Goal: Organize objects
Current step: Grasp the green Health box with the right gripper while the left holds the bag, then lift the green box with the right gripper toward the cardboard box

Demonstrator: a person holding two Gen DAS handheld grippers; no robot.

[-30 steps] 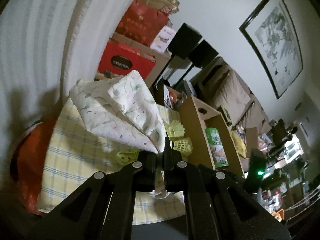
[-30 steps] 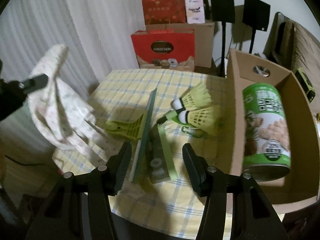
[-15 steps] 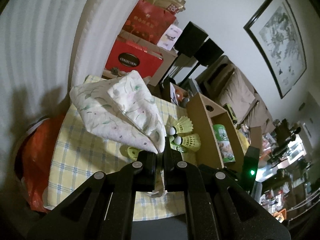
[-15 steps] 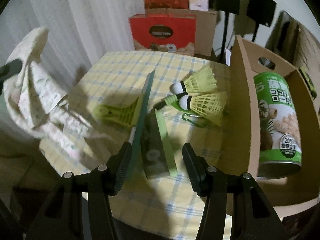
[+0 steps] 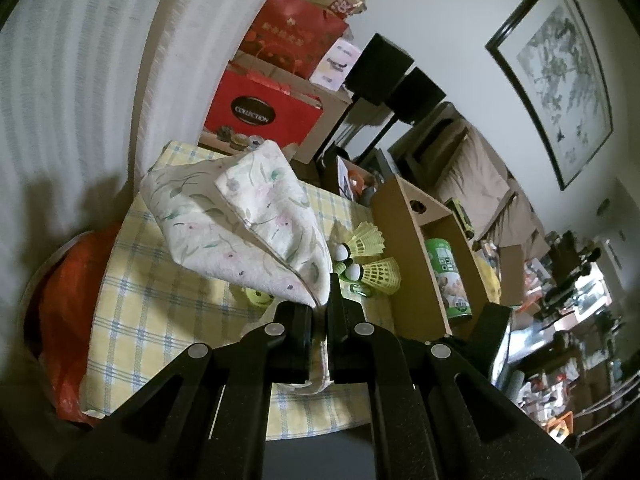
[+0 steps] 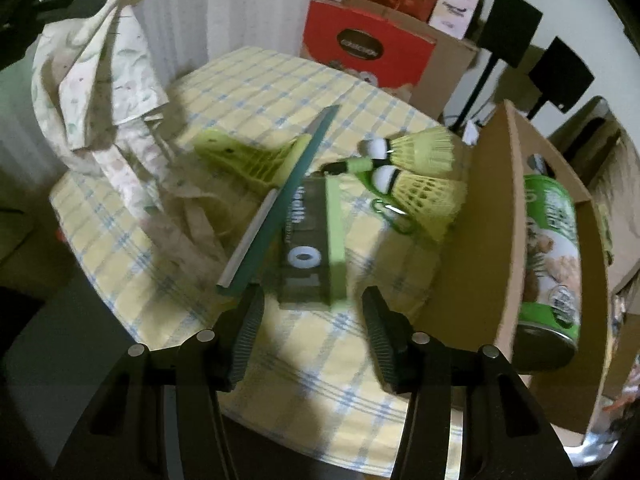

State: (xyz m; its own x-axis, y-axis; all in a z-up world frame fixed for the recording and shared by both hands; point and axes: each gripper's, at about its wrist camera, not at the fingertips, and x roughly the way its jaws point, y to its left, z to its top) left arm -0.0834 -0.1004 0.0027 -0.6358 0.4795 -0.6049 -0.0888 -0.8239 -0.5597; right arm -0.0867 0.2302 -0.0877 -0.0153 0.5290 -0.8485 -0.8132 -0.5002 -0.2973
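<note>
Two yellow shuttlecocks (image 6: pixel 416 168) lying side by side on checked tablecloth (image 6: pixel 280 92), white-and-black corks pointing left in the right wrist view, skirts just beside wall of cardboard box (image 6: pixel 476 240). Green carabiner clip (image 6: pixel 390 212) close under the nearer one.

Green-edged dark box (image 6: pixel 316 240) flat on the cloth, printed lettering blurred; teal flat board (image 6: pixel 288 200) leaning on edge along its left side. Yellow-green slotted plastic piece (image 6: pixel 244 156) lying behind the board, partly hidden.

Green snack can (image 6: pixel 552 256) on its side inside the cardboard box.

Right gripper (image 6: pixel 312 328): jaws partly apart and closing, nothing between the pads, tips hanging just short of the near ends of the dark box and the teal board; contact with either cannot be told.

Left gripper (image 5: pixel 322 312): jaws clenched tight on floral fabric bag (image 5: pixel 240 216), bag lifted clear above the table's left side, a flap of cloth trailing through below the fingers; loose folds and strings draped on the tablecloth in the right wrist view.

Surroundings: red gift box (image 5: pixel 260 114) and stacked cartons behind the table, white curtain (image 5: pixel 80 80), two black music stands (image 6: pixel 536 40), framed picture (image 5: pixel 560 76) on the wall, orange bag (image 5: pixel 68 304) beside the table.
</note>
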